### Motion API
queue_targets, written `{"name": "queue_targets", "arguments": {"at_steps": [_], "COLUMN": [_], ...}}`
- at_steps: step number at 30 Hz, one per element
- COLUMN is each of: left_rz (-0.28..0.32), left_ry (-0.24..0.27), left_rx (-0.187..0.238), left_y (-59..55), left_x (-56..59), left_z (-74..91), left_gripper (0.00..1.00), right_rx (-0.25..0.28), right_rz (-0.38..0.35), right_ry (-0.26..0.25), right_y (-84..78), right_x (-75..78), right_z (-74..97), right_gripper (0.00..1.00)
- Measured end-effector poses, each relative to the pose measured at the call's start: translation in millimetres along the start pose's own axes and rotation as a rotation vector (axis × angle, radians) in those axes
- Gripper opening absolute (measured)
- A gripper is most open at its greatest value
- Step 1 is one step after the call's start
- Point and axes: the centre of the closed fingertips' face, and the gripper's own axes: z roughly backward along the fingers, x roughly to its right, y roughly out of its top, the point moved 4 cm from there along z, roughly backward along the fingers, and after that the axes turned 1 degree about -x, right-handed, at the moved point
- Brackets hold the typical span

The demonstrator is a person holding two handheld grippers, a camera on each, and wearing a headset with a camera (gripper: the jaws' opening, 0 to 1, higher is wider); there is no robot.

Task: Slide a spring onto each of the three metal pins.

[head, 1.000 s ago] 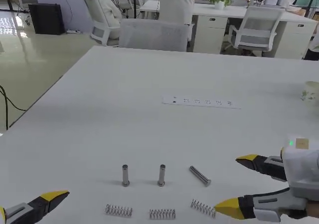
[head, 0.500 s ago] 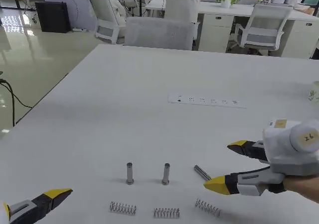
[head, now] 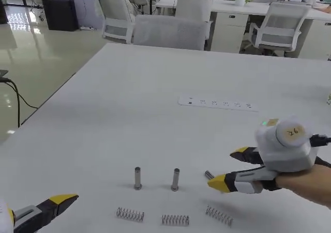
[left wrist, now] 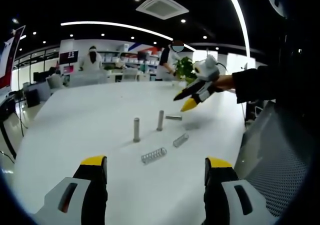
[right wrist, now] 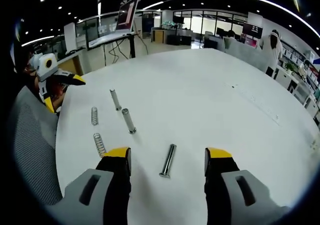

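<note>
Straddling the lying pin [right wrist: 167, 161], the right gripper [right wrist: 167, 154] has its jaws apart, with a gap on each side of it. Two upright pins [head: 137, 178] [head: 176, 179] stand left of it on the surface [head: 155, 119]. Three springs [head: 130, 214] [head: 175, 220] [head: 219, 216] lie in a row nearer the person. At the near left, the left gripper [left wrist: 156, 161] holds nothing, its jaws also apart.

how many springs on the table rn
3, lying loose in a row on the table: left spring, middle spring, and right spring, nearest the right gripper.
</note>
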Motion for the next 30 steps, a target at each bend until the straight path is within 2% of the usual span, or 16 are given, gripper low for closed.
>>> {"name": "queue_targets", "arguments": {"at_steps": [12,21,30], "left_rz": [0.002,0.007,0.005], "left_ry": [-0.001,0.001,-0.01], "left_rx": [-0.005,-0.007,-0.015], "left_y": [-2.3,-3.5,-4.3], "left_x": [0.3,-0.9,-0.1], "left_z": [-0.4,0.0,-2.1], "left_gripper": [0.76,0.76,0.75], "right_rx": [-0.095,-0.138,-0.169], "right_rz": [-0.026,-0.014,-0.028], "right_ry": [-0.027,-0.022,-0.026], "right_y": [-2.4,-5.5,-6.1], "right_x": [1.9,0.8,2.2], "right_z": [-18.1,-27.1,-35.5], "right_gripper": [0.45,0.4,0.29]}}
